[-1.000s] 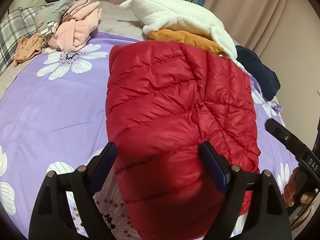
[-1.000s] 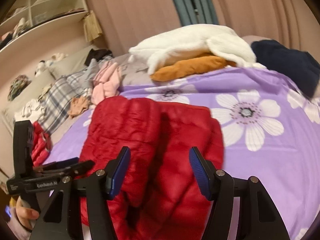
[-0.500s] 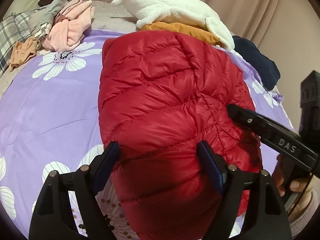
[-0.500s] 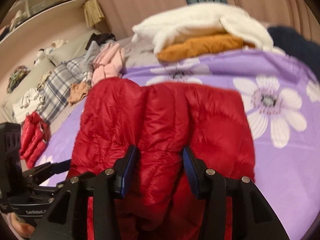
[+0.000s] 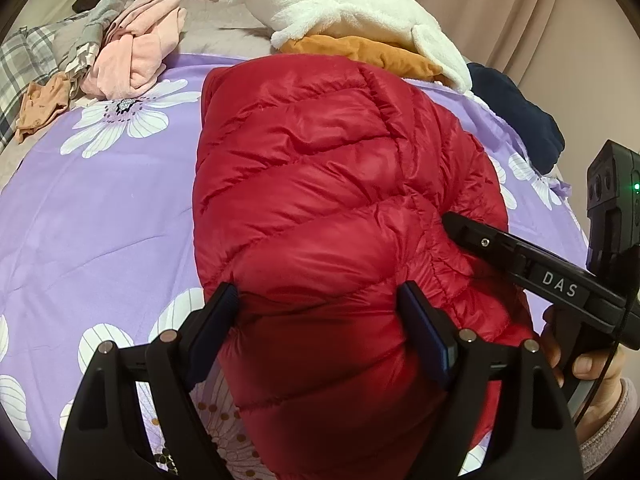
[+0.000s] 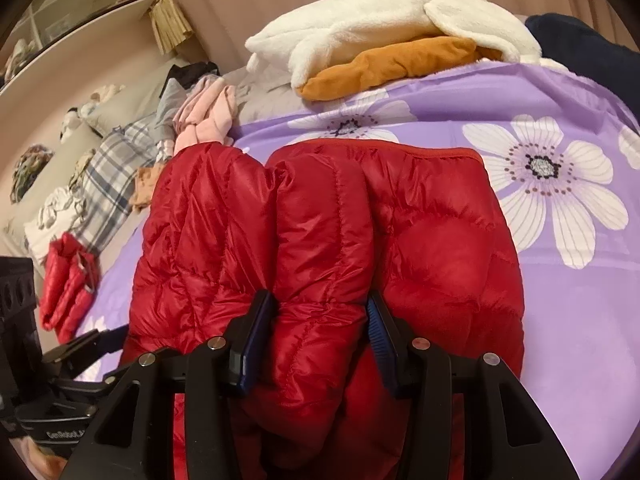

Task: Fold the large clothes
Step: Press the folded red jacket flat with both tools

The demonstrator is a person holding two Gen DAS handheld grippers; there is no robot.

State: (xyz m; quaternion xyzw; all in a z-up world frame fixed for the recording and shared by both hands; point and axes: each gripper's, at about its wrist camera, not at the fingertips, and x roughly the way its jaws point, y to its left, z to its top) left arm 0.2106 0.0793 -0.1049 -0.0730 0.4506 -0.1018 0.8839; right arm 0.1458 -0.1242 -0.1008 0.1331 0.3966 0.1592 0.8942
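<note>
Already partly folded: red puffer jacket lies as 1 compact bundle in the middle of the purple floral bedspread, at least 1 more fold and flattening probably left. Long axis runs from the grippers toward the white fleece pile; which end is collar, cannot tell. Right gripper has just closed, pinching a puffy ridge. Left gripper spread wide, straddling the near end; pads touching fabric, not clearly squeezing.

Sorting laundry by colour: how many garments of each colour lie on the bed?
Red: 2, jacket, small piece
White: 1
Orange: 1
Navy: 1
Pink: 1
Plaid: 1
Tan: 1
Total: 8
</note>
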